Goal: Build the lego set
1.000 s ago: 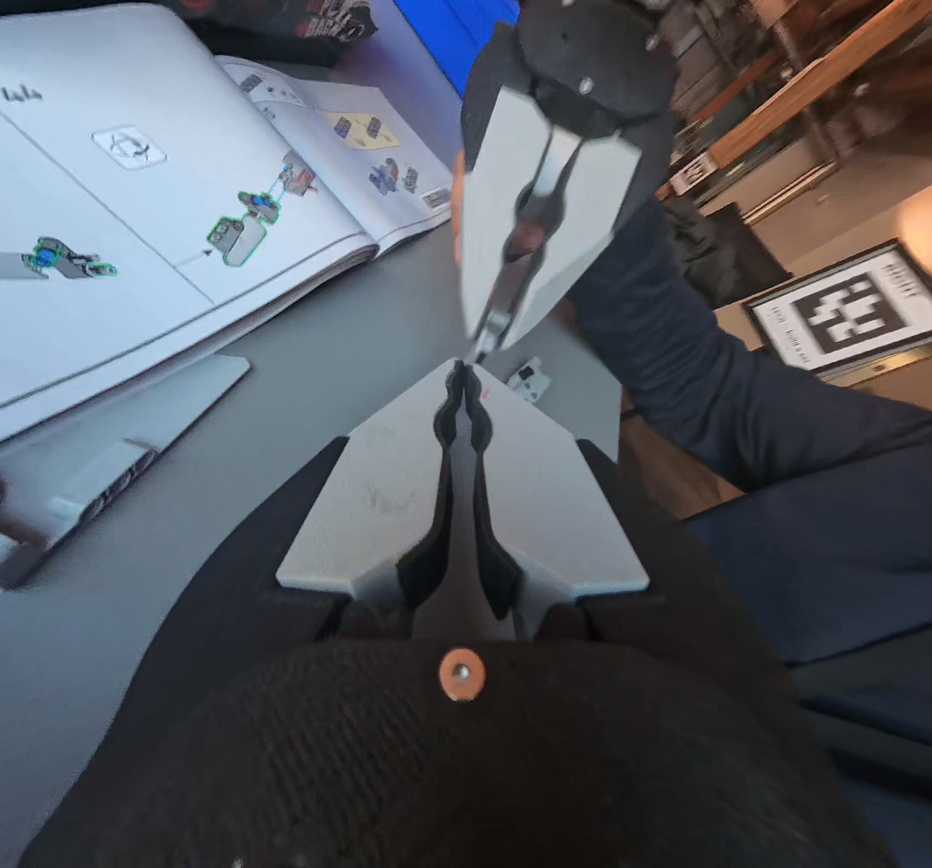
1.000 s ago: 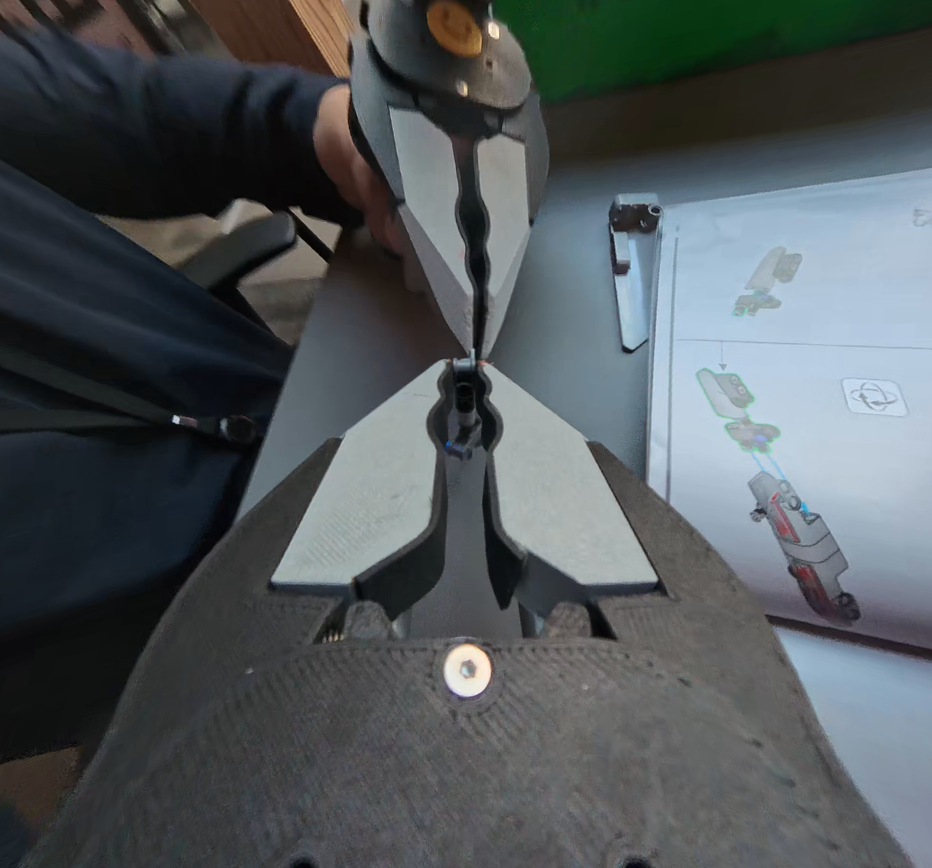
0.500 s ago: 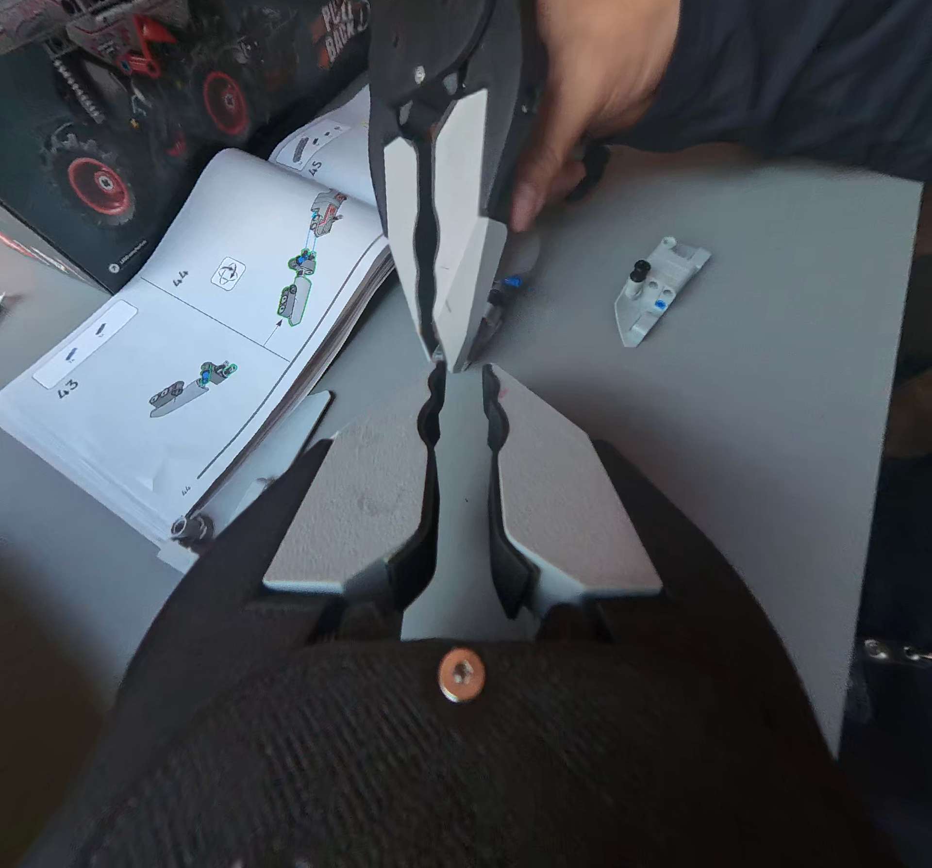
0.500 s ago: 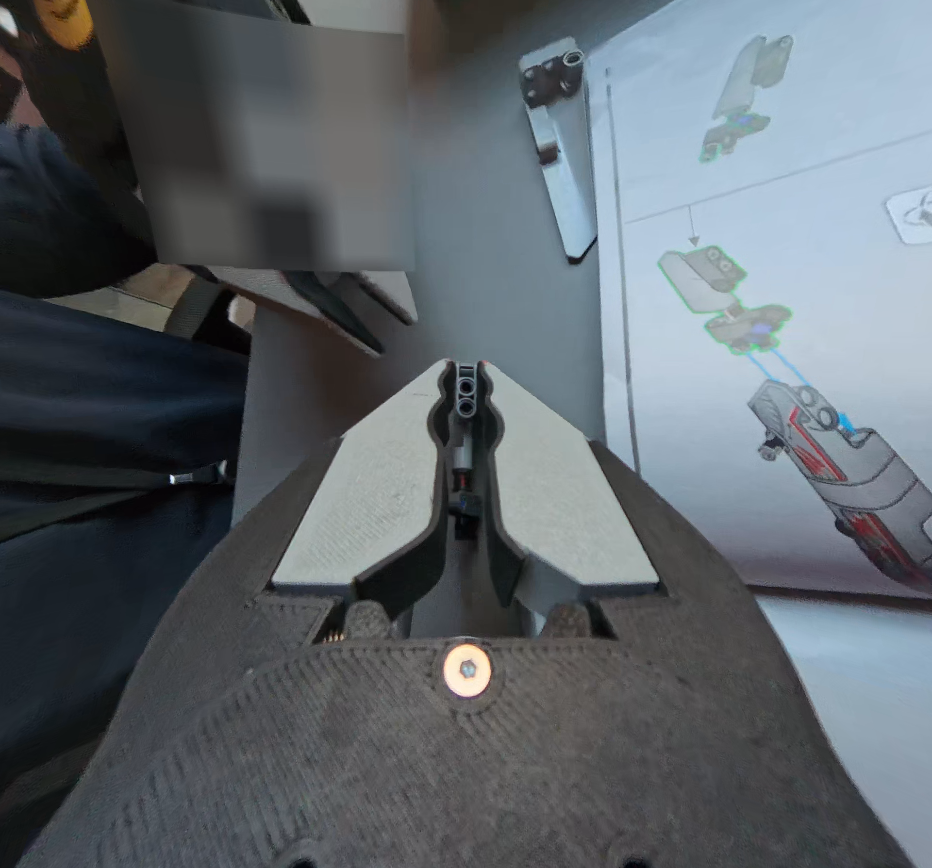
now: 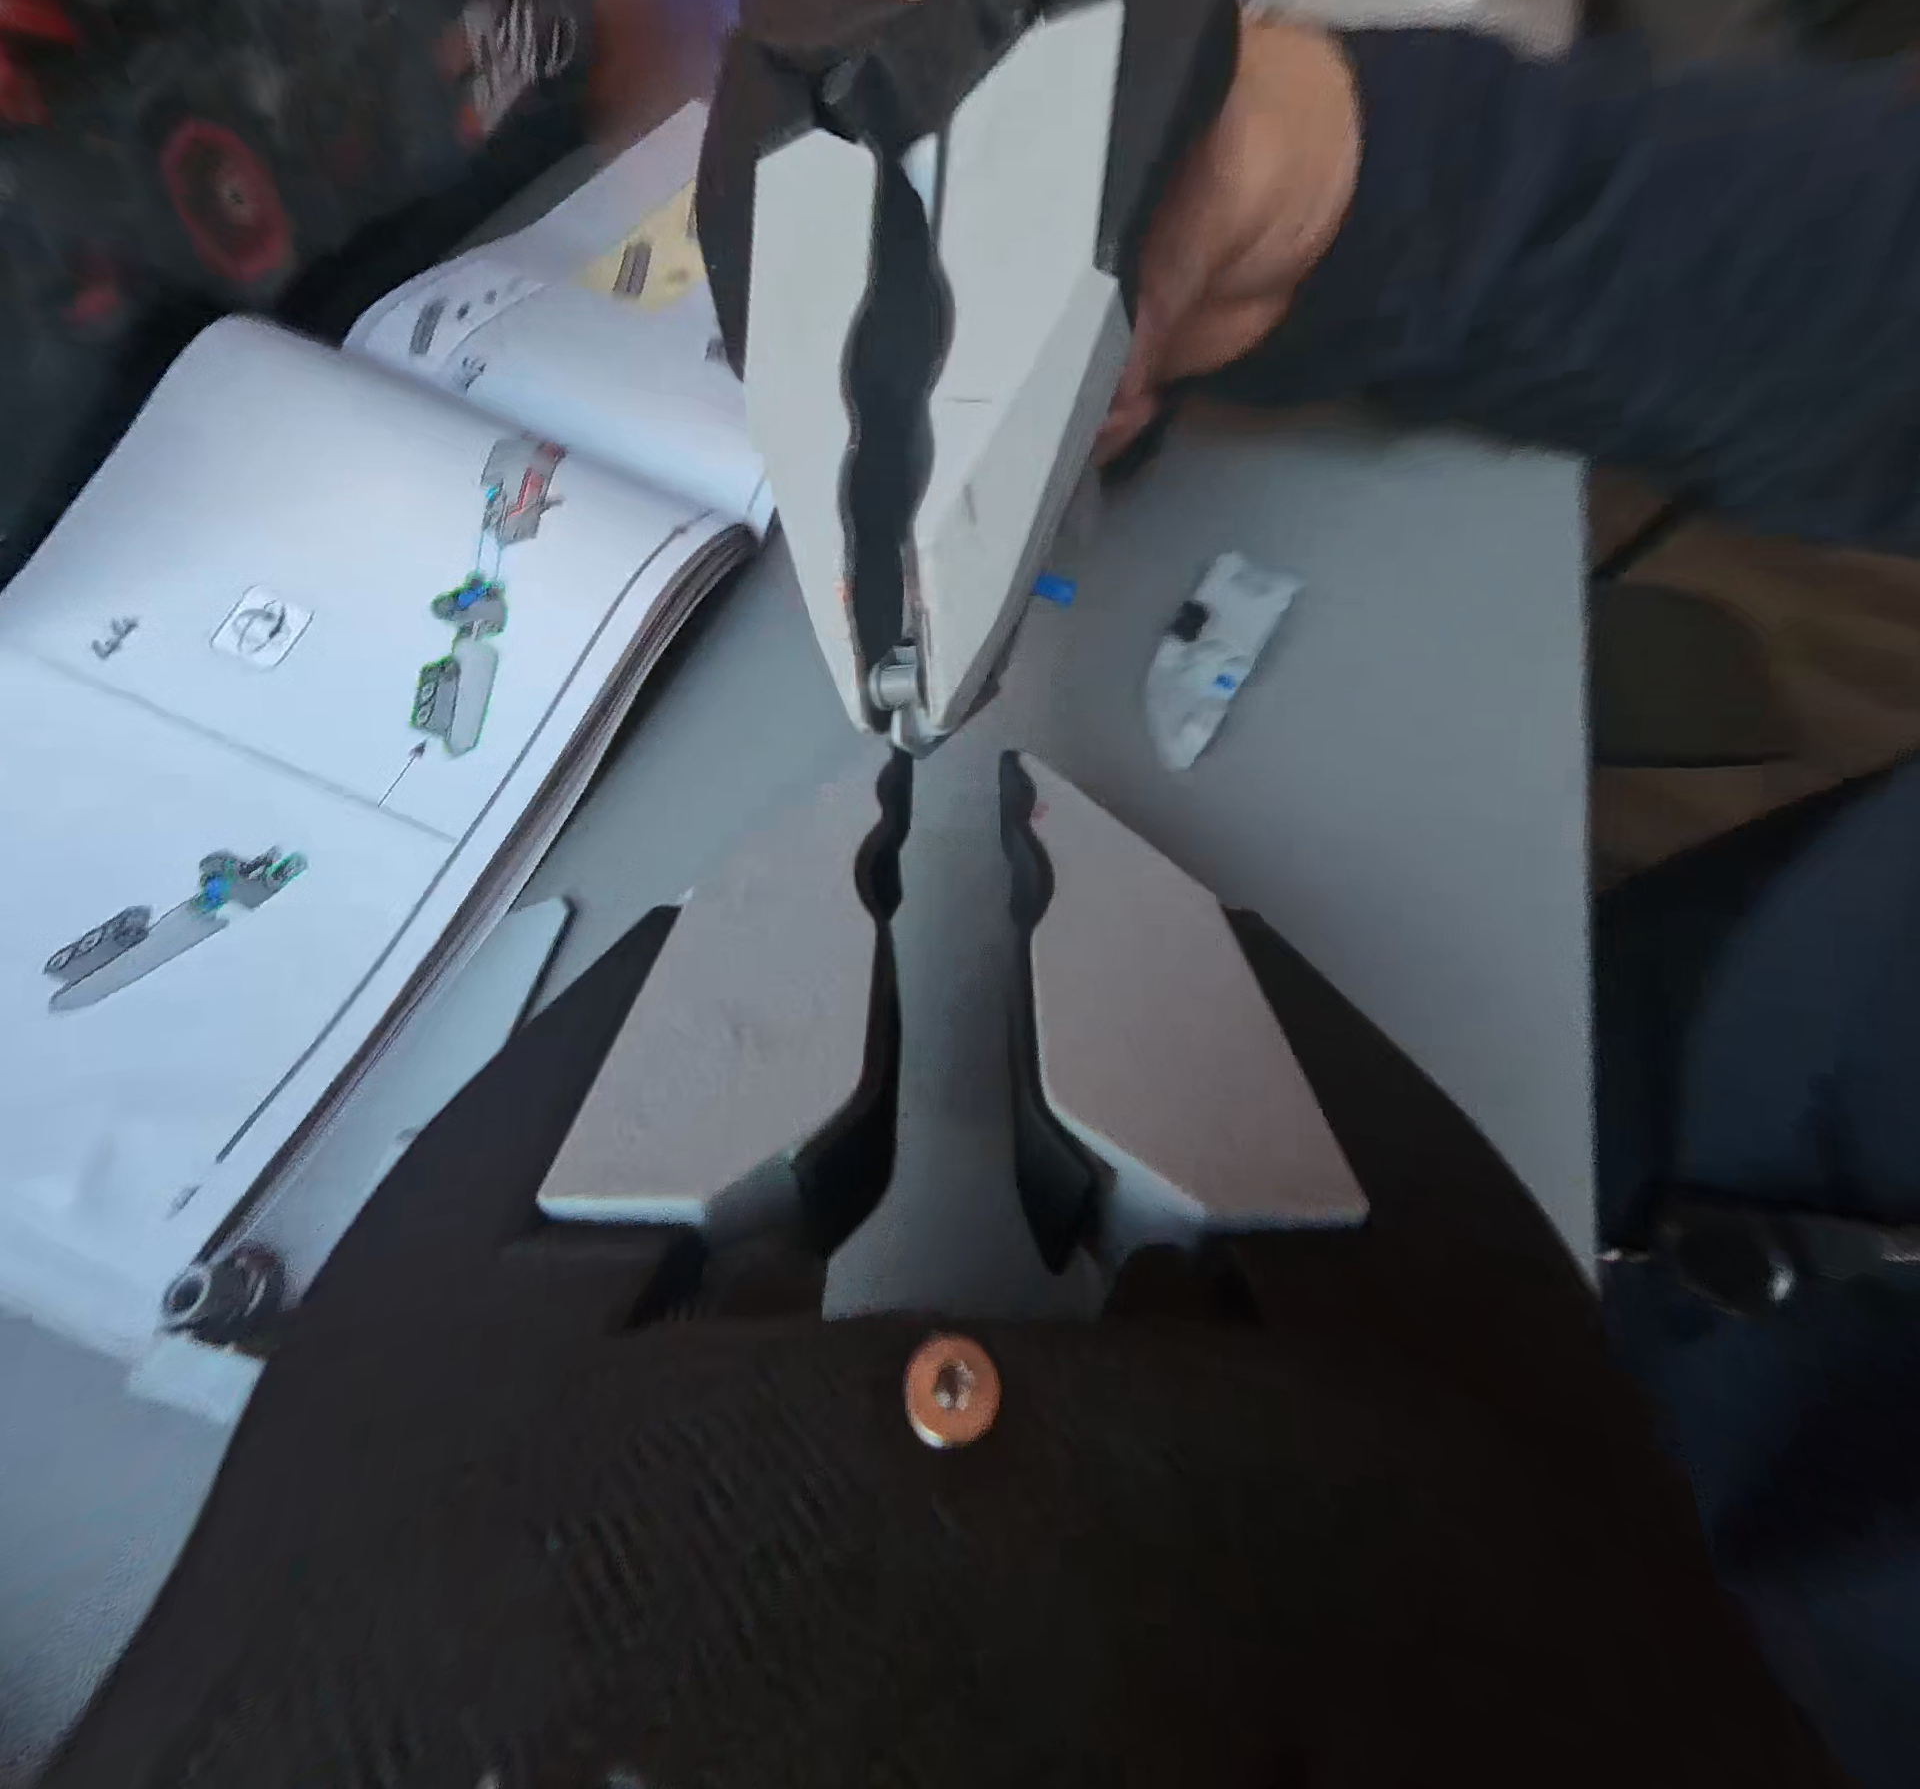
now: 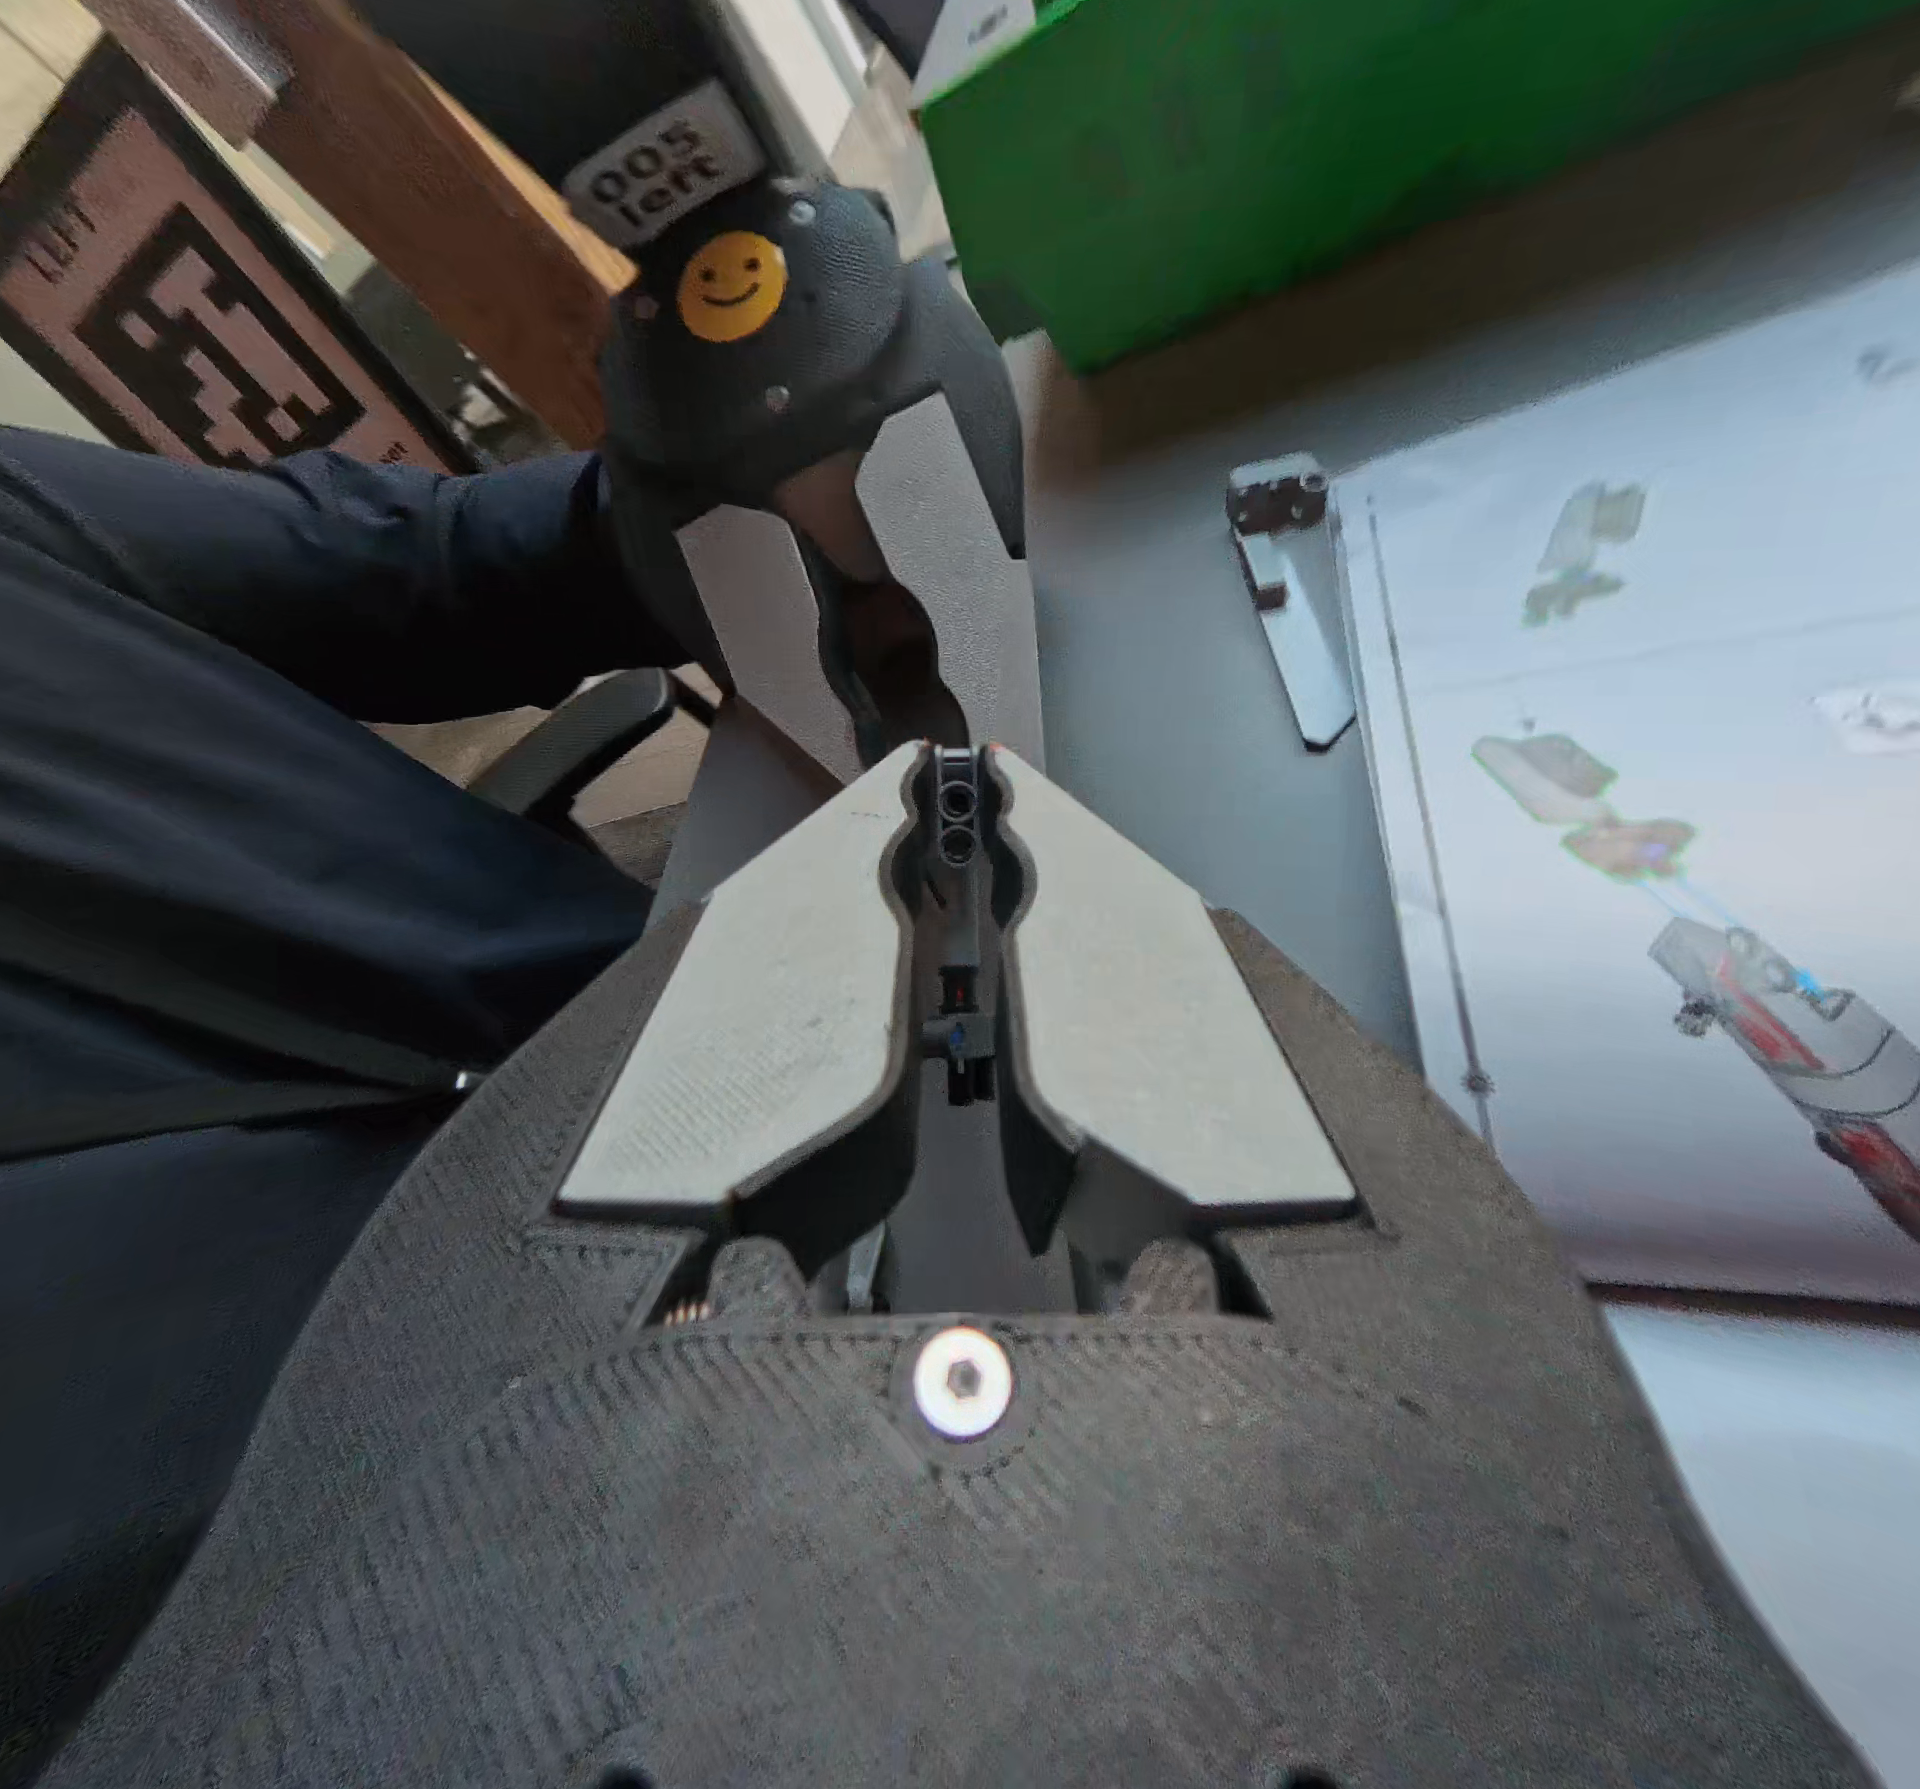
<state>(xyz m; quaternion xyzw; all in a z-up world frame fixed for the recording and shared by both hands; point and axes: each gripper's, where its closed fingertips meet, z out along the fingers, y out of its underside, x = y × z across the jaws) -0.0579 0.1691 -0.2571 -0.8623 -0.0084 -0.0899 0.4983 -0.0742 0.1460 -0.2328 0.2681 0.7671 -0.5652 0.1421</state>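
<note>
My right gripper [image 6: 956,752] is shut on a dark grey lego beam [image 6: 958,814] with round holes. Black pins with a blue bit [image 6: 961,1038] stick back from it between the fingers. In the left wrist view the right gripper [image 5: 899,716] points down at me, and a grey beam end [image 5: 894,685] shows at its tips. My left gripper [image 5: 951,783] is open and empty, its tips just below that beam end. It also shows in the right wrist view [image 6: 894,690], tip to tip with the right one. A white lego panel [image 5: 1216,659] lies on the grey table [image 5: 1403,804].
An open instruction booklet [image 5: 312,700] lies at the left; it also shows in the right wrist view [image 6: 1662,804]. A long grey panel piece [image 6: 1288,617] lies beside it. A green box [image 6: 1403,129] stands behind. The dark set box [image 5: 208,129] is at the back left. The person's sleeve [image 5: 1610,285] reaches in.
My left gripper went from shut to open. Both views swung about; the grippers drew apart, then came tip to tip again. The right gripper kept the beam.
</note>
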